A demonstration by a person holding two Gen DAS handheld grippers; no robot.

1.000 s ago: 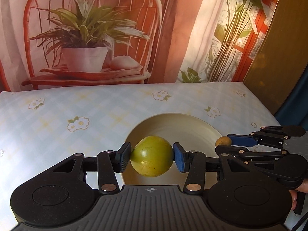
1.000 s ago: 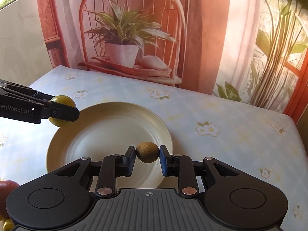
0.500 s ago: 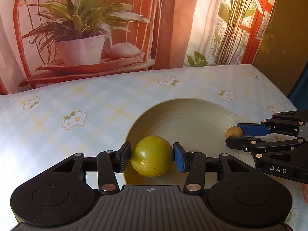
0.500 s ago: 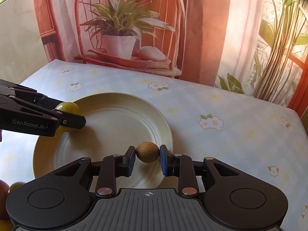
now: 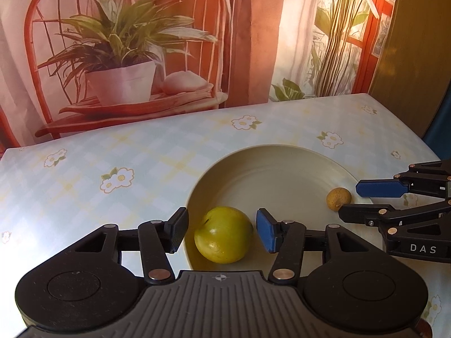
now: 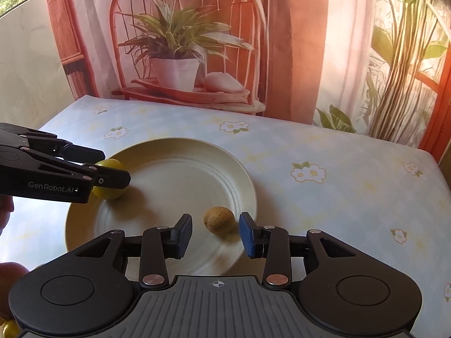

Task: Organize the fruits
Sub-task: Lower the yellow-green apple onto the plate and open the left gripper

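A cream plate (image 5: 282, 174) (image 6: 174, 174) lies on the flowered tablecloth. On its near left edge rests a yellow-green fruit (image 5: 223, 234) (image 6: 108, 178). My left gripper (image 5: 222, 232) (image 6: 112, 166) straddles it with jaws opening, and a gap shows on each side of the fruit. A small brown fruit (image 6: 219, 220) (image 5: 338, 198) lies on the plate's right side. My right gripper (image 6: 215, 235) (image 5: 355, 201) is around it with jaws opening; neither pad touches it.
The table (image 6: 338, 197) reaches back to a printed backdrop of a potted plant on a chair. At the right wrist view's lower left corner are part of a hand (image 6: 10, 276) and small yellow fruits (image 6: 10, 328).
Both grippers came down to the plate and let go: the yellow-green fruit and the small brown fruit now rest on the plate between parted jaws.
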